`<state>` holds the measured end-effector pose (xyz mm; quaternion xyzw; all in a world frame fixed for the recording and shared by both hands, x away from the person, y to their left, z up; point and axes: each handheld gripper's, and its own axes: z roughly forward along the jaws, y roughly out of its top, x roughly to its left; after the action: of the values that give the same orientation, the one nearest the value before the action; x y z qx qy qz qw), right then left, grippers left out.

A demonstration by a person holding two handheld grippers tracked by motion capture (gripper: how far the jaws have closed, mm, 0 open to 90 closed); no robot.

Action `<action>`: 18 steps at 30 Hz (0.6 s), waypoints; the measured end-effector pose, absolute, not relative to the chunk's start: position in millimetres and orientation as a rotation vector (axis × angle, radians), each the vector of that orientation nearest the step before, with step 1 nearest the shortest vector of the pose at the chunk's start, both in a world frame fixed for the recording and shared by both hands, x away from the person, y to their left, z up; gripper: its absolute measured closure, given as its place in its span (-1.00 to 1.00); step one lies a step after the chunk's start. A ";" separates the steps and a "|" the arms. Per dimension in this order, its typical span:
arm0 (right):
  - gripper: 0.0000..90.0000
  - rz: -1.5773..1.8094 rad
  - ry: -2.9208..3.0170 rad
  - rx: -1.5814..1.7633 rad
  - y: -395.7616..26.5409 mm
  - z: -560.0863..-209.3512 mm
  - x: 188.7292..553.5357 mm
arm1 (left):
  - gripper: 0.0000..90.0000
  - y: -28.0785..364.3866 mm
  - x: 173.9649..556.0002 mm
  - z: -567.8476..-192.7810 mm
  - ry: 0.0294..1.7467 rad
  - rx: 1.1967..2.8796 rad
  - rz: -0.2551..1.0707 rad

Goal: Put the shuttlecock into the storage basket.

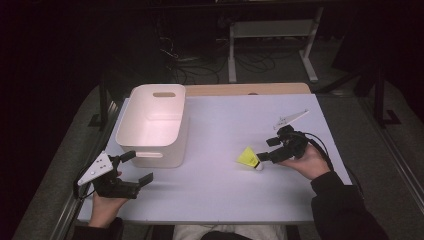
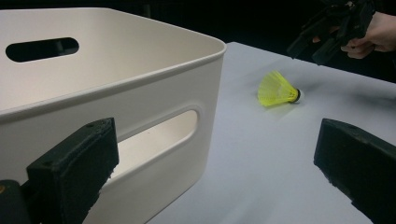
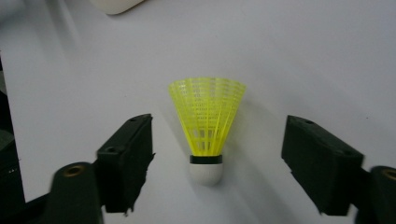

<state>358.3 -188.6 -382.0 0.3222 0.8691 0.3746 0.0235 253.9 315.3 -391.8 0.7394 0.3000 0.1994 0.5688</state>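
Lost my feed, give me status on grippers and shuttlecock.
Both grippers open: left gripper beside the bin, right gripper straddling the shuttlecock, not touching. Shuttlecock lies on the table. Nothing in the way.

Black jaws, dark sleeves (image 1: 345, 200)

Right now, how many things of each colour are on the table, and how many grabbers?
Yellow: 1, the shuttlecock, lying on the table
White: 1, the box
Black grabbers: 2, the left gripper and the right gripper, both open
Total: 4
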 end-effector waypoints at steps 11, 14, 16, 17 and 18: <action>-0.80 1.157 2.713 0.995 -190.2 -381.4 356.6 | -1.00 315.4 253.9 -391.8 0.705 1.737 0.469; -0.96 1.135 2.740 0.999 -188.3 -383.6 356.3 | -1.00 315.3 253.9 -391.8 0.705 1.738 0.468; -0.98 1.132 2.747 0.995 -187.7 -384.7 356.5 | -1.00 315.4 253.9 -391.8 0.705 1.737 0.469; -1.00 1.116 2.769 0.993 -186.0 -386.8 356.9 | -1.00 315.4 253.9 -391.8 0.706 1.737 0.469; -1.00 1.105 2.773 0.986 -185.2 -387.9 356.8 | -1.00 315.3 253.9 -391.8 0.706 1.737 0.468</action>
<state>356.8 -185.2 -387.9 0.3136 0.8821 0.3515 -0.0010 253.9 315.3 -391.8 0.7396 0.3005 0.1993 0.5683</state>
